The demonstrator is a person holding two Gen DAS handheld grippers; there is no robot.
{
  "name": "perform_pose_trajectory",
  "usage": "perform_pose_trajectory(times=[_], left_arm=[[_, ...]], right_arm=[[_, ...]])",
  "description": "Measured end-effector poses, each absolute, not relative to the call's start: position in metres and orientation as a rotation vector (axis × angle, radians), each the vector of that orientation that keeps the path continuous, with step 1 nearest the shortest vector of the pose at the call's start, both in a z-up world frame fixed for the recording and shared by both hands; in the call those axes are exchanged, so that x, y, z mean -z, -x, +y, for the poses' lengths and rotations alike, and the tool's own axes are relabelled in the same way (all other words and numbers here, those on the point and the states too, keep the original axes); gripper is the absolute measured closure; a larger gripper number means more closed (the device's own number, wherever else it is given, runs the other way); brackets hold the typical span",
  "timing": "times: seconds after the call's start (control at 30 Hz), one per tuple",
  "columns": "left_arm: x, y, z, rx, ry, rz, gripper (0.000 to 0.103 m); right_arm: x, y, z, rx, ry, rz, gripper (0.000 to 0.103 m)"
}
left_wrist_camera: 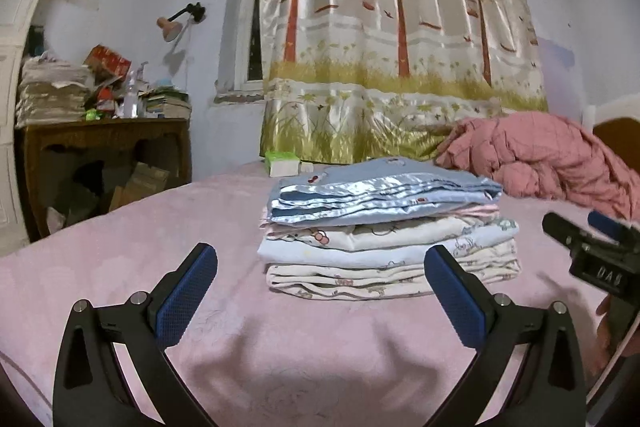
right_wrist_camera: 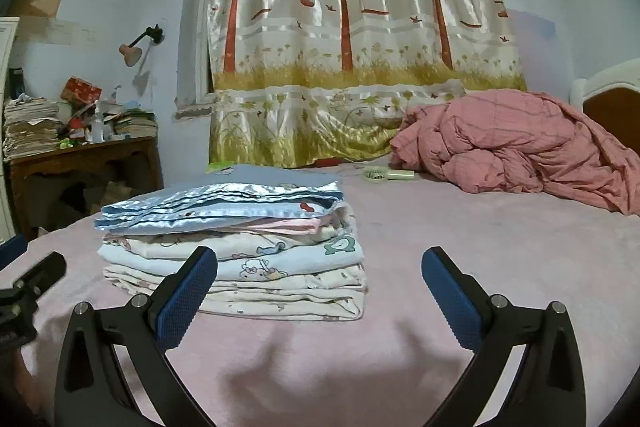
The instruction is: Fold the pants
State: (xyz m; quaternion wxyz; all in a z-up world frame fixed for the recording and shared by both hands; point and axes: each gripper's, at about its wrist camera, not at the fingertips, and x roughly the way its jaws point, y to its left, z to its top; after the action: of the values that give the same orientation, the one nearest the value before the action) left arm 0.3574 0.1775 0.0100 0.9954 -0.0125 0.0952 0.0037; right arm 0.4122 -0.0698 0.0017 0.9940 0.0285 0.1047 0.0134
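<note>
A neat stack of folded clothes (left_wrist_camera: 384, 235) lies on the pink bed sheet (left_wrist_camera: 300, 355); its top piece is a shiny light-blue folded garment (left_wrist_camera: 380, 193), with white cartoon-print pieces below. In the right wrist view the same stack (right_wrist_camera: 240, 255) sits ahead to the left, the blue garment (right_wrist_camera: 224, 205) on top. My left gripper (left_wrist_camera: 320, 267) stands open just short of the stack, nothing between its blue pads. My right gripper (right_wrist_camera: 320, 269) is open too, its left pad in front of the stack's near edge. The right gripper's black body (left_wrist_camera: 596, 247) shows at the left view's right edge.
A crumpled pink quilt (right_wrist_camera: 520, 147) is heaped at the back right of the bed. A green hairbrush (right_wrist_camera: 388, 174) and a small green box (left_wrist_camera: 282, 163) lie near the tree-print curtain (right_wrist_camera: 352, 47). A cluttered wooden desk (left_wrist_camera: 104, 147) stands off the bed's left.
</note>
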Motion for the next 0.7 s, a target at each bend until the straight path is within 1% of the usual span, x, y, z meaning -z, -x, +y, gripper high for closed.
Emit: perform_pose_trajectory(times=[0.7], left_arm=[[-0.0133,-0.3532,0.169,-0.026,-0.022,0.174,0.0]], right_arm=[[0.001,-0.4139,-0.0614,-0.023,-0.01,0.208,0.0]])
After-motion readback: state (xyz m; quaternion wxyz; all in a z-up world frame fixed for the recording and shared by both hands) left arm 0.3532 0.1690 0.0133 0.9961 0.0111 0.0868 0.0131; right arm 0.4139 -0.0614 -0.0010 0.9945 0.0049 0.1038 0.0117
